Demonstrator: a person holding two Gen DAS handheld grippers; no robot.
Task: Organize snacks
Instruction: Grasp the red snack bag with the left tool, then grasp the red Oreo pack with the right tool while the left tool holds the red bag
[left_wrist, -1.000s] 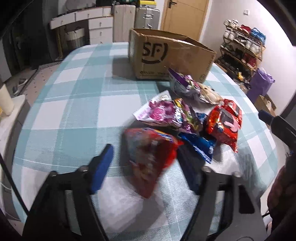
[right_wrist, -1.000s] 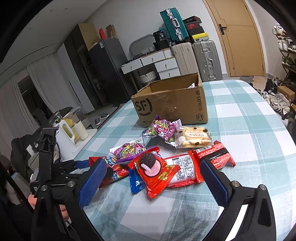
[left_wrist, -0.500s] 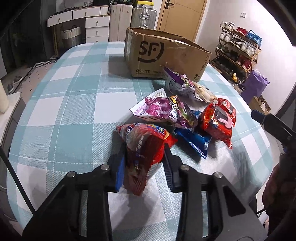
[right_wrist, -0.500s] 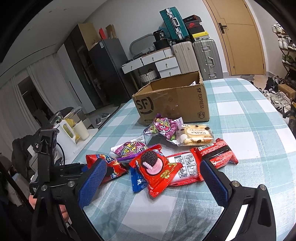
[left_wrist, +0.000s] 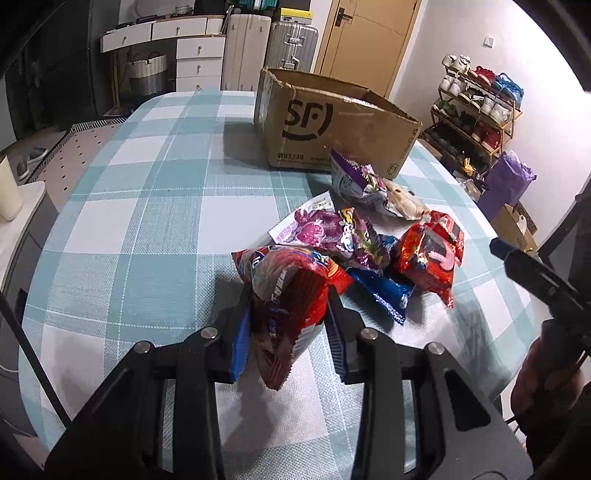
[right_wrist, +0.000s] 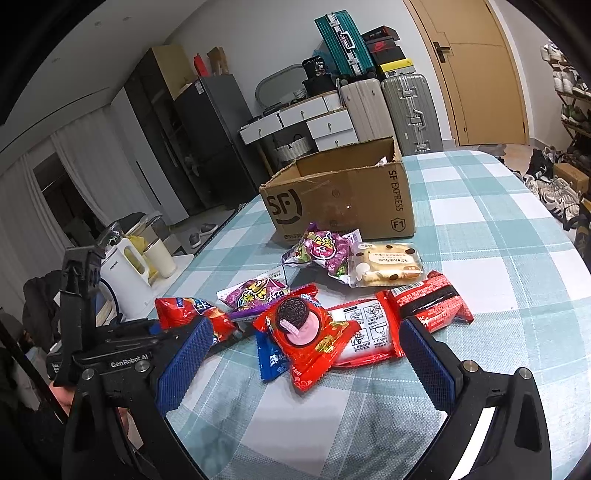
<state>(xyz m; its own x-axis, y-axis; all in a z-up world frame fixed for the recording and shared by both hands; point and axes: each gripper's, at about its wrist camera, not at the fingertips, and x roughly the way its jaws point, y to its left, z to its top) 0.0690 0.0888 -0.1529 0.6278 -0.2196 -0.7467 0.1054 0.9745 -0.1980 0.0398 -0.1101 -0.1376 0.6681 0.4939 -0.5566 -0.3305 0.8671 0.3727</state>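
My left gripper (left_wrist: 288, 332) pinches the red snack packet (left_wrist: 291, 295) near the table's (left_wrist: 147, 206) near edge. I should lift clear of the pile before carrying to the cardboard box (left_wrist: 332, 125). My right gripper (right_wrist: 303, 354) gapes, holding nothing.

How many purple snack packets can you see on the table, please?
2. One purple packet lies in front of the cardboard box, against the cookie pack; the other purple packet sits in the pile behind the Oreo pack. More may hide inside the box.
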